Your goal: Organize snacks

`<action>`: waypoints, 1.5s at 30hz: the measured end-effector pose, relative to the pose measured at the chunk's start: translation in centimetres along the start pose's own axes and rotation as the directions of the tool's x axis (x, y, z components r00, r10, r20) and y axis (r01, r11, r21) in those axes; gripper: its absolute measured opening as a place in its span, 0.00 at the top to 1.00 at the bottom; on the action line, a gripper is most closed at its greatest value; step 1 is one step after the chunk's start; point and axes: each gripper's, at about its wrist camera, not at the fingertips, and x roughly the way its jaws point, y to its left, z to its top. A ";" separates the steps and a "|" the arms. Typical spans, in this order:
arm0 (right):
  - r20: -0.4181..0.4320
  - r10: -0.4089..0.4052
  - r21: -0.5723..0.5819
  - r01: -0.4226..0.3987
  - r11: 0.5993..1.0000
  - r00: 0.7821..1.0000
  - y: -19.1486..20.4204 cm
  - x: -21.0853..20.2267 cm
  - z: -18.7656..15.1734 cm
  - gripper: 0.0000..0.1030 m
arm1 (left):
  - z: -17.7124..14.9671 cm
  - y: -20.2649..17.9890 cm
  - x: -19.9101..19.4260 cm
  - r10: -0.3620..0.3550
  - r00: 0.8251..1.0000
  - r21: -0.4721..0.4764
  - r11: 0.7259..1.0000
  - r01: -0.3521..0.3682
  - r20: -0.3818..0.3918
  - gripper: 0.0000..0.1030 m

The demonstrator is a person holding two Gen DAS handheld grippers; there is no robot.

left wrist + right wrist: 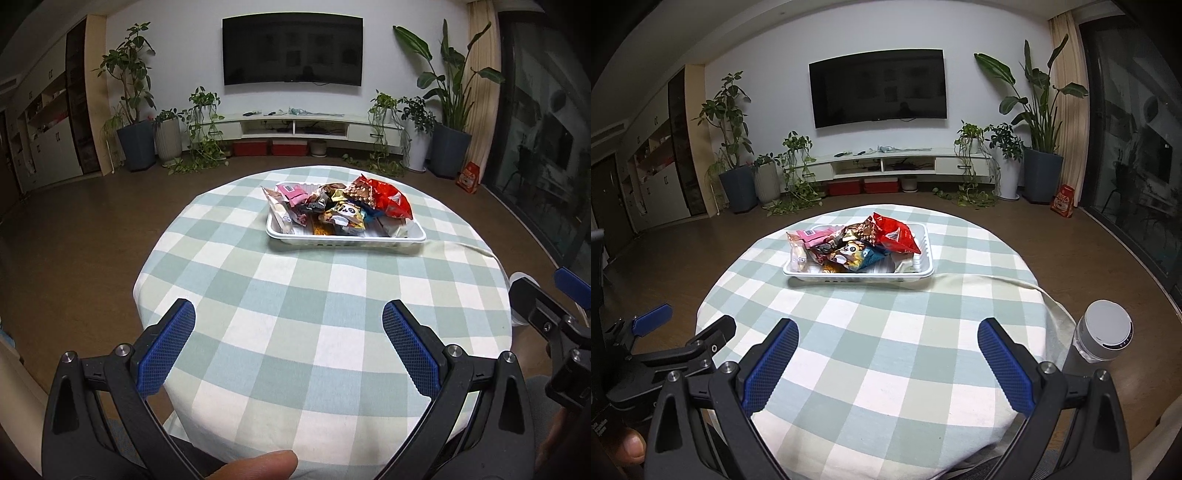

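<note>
A white plastic tray [345,239] sits on the far half of a round table with a green checked cloth [317,295]. It holds a heap of snack packets, among them a red bag [393,201], a pink packet [291,192] and a panda-print packet [345,214]. The tray also shows in the right wrist view [857,274], with the red bag [897,236]. My left gripper [288,347] is open and empty over the table's near edge. My right gripper [886,363] is open and empty beside it, also at the near edge.
A bottle with a white cap [1104,332] stands past the table's right edge near my right gripper. Beyond the table are brown floor, potted plants [135,110], a low white TV cabinet [295,127] and a wall TV [291,51]. A glass door is at the right.
</note>
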 end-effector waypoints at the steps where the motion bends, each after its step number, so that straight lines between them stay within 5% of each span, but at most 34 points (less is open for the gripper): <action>1: 0.001 -0.001 -0.001 0.001 1.000 1.000 0.0 0.0 0.0 0.03 | -0.1 0.0 0.0 0.002 1.000 0.000 1.000 -0.002 -0.002 0.00; 45: -0.028 -0.010 -0.008 0.010 1.000 1.000 -1.2 -0.9 -1.5 0.03 | -1.0 0.2 0.2 0.004 1.000 0.003 1.000 -0.004 0.001 0.00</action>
